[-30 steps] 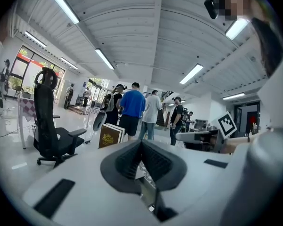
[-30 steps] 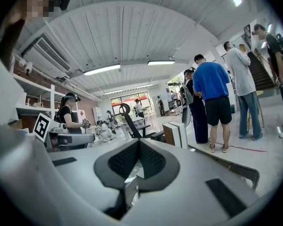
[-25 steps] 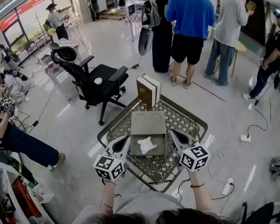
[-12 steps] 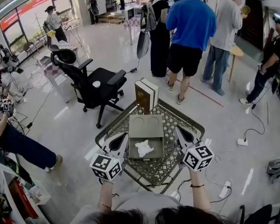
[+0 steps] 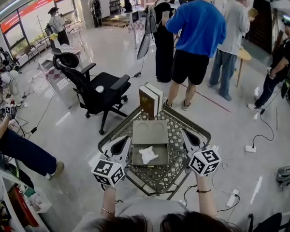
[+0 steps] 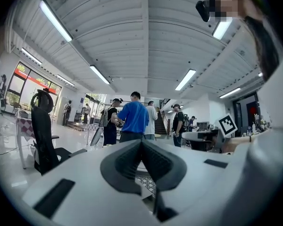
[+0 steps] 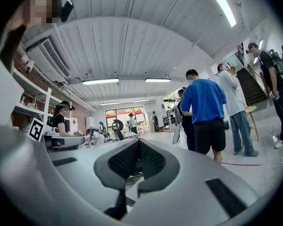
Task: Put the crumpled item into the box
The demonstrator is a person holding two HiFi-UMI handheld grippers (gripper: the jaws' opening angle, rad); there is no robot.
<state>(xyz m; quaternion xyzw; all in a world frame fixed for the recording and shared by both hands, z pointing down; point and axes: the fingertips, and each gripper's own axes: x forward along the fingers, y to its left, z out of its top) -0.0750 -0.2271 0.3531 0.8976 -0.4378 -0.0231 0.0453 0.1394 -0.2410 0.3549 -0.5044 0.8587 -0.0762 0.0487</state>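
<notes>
Crumpled item (image 5: pixel 148 154), a small white wad like creased paper or tissue, lies loose on the floor of the open box (image 5: pixel 160 160), between the two tools and touching neither. Set against a second ago it has not moved, and both tools have drawn only slightly up and apart from the box sides, so the placing looks done and the hands seem to be backing off. The left tool (image 5: pixel 125 140) has its jaws pressed together on nothing, and the right tool (image 5: pixel 186 134) is likewise fully closed and empty; their ribbed dark pads meet in a neat seam inside smooth pale grey shells. Flat, rigid and grey-green, the box has its lid (image 5: pixel 150 131) thrown back beyond the tool tips, with two shallow round recesses in it. Under both tools the tabletop (image 5: pixel 178 127) is patterned metal lattice, and two stiff upright books (image 5: pixel 152 98) stand past the lid.
</notes>
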